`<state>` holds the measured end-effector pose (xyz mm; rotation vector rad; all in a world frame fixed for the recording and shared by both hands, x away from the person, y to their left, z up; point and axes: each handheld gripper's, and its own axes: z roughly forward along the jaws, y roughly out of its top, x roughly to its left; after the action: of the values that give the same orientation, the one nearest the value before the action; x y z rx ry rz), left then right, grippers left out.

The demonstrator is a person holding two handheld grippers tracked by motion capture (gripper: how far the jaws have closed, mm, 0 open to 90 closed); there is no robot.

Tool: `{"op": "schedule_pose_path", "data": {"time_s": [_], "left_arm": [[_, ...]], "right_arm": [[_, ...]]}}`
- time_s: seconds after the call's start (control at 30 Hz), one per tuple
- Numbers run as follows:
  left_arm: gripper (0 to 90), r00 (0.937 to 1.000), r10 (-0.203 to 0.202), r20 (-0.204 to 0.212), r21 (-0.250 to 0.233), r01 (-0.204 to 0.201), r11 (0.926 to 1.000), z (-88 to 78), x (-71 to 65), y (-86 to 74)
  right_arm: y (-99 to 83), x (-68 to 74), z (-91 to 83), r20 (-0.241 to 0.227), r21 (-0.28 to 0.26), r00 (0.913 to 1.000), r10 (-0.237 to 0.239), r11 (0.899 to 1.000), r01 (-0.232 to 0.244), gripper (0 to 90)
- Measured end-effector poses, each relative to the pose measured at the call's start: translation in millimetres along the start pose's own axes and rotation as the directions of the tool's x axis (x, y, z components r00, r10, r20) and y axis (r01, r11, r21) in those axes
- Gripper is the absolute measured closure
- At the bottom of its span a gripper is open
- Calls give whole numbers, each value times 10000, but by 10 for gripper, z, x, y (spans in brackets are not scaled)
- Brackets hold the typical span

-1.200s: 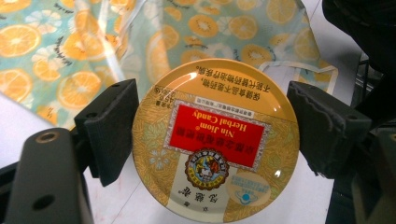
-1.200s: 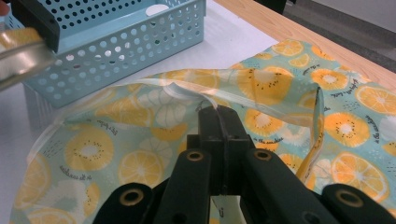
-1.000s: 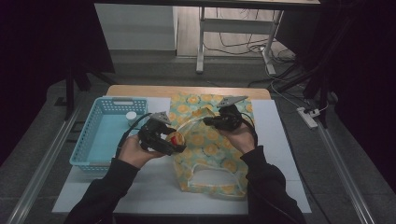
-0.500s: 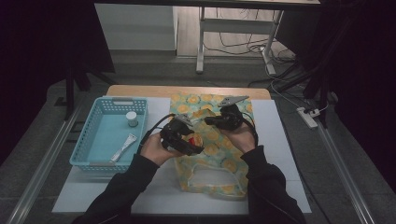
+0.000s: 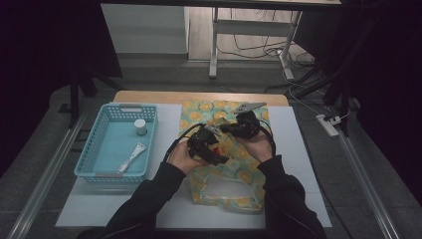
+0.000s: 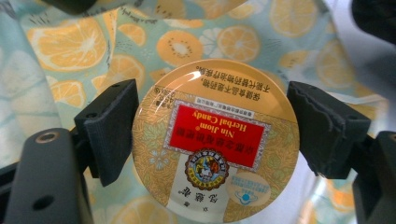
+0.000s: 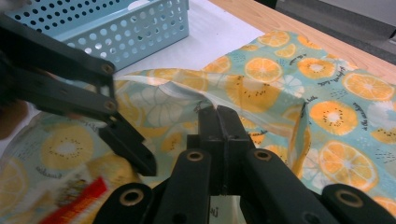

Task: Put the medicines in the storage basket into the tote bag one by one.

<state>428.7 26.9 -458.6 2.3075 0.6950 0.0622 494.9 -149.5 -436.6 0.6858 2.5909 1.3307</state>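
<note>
The high view is dim with dark edges; glare streaks the candy tin (image 6: 215,140), its surroundings blurred.

The left gripper (image 5: 211,144), carrying the round candy tin (image 6: 215,140), has moved rightward from beside the blue basket (image 5: 84,159) to above the fruit-print bag (image 5: 234,172), close to the right gripper (image 5: 226,128). The white tube (image 5: 132,157) in the basket is now uncovered.

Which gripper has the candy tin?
The left gripper: its jaws clamp the round candy tin by its sides. The right gripper is shut on the fruit-print bag.
</note>
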Motion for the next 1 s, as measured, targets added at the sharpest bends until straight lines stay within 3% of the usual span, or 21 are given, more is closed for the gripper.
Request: {"op": "schedule_pose_path", "data": {"time_s": [0.33, 0.73, 1.0], "left_arm": [[206, 9986, 136, -517, 239, -124, 9996, 276, 99, 10], [206, 9971, 260, -722, 682, -211, 9974, 580, 192, -18], [204, 9952, 230, -954, 646, -169, 9978, 694, 252, -21]], "right_arm": [[-68, -100, 23, 344, -23, 9993, 160, 9999, -160, 900], [-135, -206, 38, 635, -98, 9973, 375, 9993, -369, 900], [-164, -248, 59, 754, -66, 9961, 453, 9990, -450, 900]]}}
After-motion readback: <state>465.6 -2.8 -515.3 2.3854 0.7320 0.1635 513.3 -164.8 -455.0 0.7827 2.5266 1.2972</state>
